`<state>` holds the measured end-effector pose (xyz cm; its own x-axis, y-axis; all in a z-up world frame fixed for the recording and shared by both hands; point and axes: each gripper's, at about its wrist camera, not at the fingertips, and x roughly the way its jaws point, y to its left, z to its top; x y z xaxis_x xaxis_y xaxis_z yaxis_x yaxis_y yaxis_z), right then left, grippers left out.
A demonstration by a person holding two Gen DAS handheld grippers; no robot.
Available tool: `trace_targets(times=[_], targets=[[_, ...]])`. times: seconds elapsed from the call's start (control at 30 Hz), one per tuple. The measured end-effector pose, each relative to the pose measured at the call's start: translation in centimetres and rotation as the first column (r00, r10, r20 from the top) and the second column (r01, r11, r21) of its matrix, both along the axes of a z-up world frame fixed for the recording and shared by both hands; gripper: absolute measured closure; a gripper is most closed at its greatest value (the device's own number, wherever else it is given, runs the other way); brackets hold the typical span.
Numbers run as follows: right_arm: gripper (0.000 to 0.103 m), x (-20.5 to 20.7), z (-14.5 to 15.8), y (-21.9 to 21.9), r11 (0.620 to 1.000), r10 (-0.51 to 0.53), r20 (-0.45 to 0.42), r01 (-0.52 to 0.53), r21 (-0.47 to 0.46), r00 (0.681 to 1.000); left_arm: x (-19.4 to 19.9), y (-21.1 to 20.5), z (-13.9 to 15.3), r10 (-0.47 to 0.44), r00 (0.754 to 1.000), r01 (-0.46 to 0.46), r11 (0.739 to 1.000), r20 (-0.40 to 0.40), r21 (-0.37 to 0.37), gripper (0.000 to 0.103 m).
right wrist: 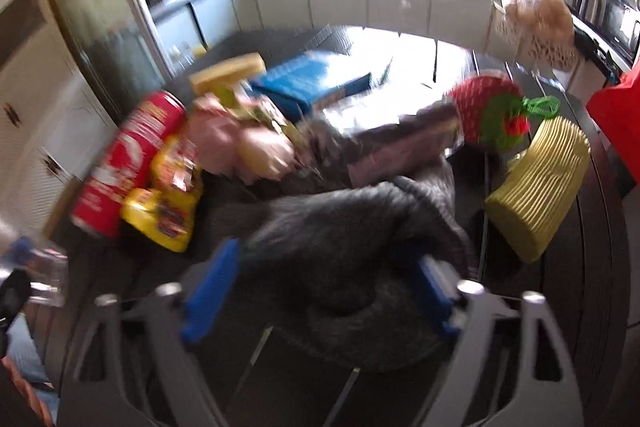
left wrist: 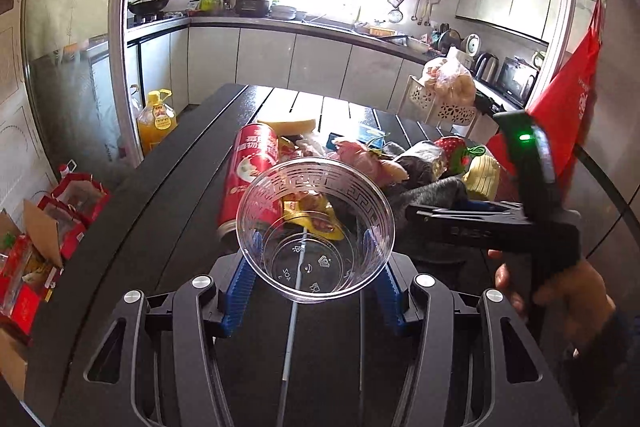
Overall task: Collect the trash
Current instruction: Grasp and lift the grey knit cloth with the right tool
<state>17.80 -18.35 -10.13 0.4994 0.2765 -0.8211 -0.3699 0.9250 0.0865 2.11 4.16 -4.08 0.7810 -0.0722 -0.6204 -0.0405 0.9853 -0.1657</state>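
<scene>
Left wrist view: the left gripper (left wrist: 314, 265) has its blue-padded jaws closed on a clear plastic cup (left wrist: 315, 229), held up with its open mouth toward the camera – a judgement, but it looks lifted clear so it can be carried off as trash. Behind it, on the dark slatted counter (left wrist: 168, 195), lies a heap of litter: a red can (left wrist: 248, 179) on its side, a yellow wrapper (left wrist: 316, 217), pinkish crumpled plastic (left wrist: 362, 159) and a grey cloth (left wrist: 432, 189). The right gripper (left wrist: 460, 219) reaches in from the right, pointing at that cloth; whether it is open or closed cannot be told here. Beyond is a kitchen with pale cabinets, a bright window and a wok on the stove. Right wrist view, blurred: the right gripper (right wrist: 320, 291) has its jaws spread wide on either side of the grey cloth (right wrist: 352, 227) – probably lining up a grab, not yet pinching. The can, wrapper, a ribbed yellow tub (right wrist: 540, 195) and a knitted strawberry (right wrist: 486, 111) lie around it.
</scene>
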Motion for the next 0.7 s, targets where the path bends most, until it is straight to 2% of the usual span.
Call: trace_targets(times=[0.03,0.1,0.13,0.27,0.4,0.47,0.57,0.7], targets=[[0.069,0.2,-0.3,0.2,0.999,-0.018,-0.015,0.017,-0.036,1.0,0.0,0.0,0.0,-0.002,1.0,0.002,1.0,-0.002,-0.001,0.052],[0.087,0.0,-0.3,0.0,0.998,-0.04,-0.013,0.039,-0.039,0.999,-0.1,0.0,-0.1,-0.004,1.0,0.004,1.0,-0.002,-0.002,0.052],[0.09,-0.3,0.1,-0.4,0.999,-0.05,-0.028,0.049,-0.009,0.998,-0.2,-0.1,0.0,-0.008,1.0,0.008,1.0,0.0,-0.003,0.052],[0.092,-3.1,2.4,-2.1,0.997,-0.052,-0.01,0.052,0.056,0.999,-0.6,-0.5,0.7,-0.027,0.999,0.027,1.0,0.017,0.001,0.052],[0.092,-6.6,7.1,-4.5,0.977,-0.008,0.024,0.003,0.214,1.0,-1.6,-1.2,1.8,-0.053,0.998,0.053,0.999,0.039,0.007,0.052],[0.092,-8.2,10.2,-6.3,0.935,0.028,0.042,-0.041,0.352,0.999,-2.3,-1.6,2.5,-0.065,0.996,0.065,0.998,0.057,0.009,0.052],[0.092,-9.5,13.7,-8.3,0.92,0.014,0.111,-0.056,0.387,0.994,-3.2,-2.3,3.2,-0.073,0.995,0.072,0.997,0.073,0.012,0.052],[0.092,-12.2,17.5,-11.2,0.846,-0.005,0.207,-0.106,0.523,0.978,-4.3,-3.1,4.0,-0.087,0.993,0.085,0.996,0.084,0.029,0.051]])
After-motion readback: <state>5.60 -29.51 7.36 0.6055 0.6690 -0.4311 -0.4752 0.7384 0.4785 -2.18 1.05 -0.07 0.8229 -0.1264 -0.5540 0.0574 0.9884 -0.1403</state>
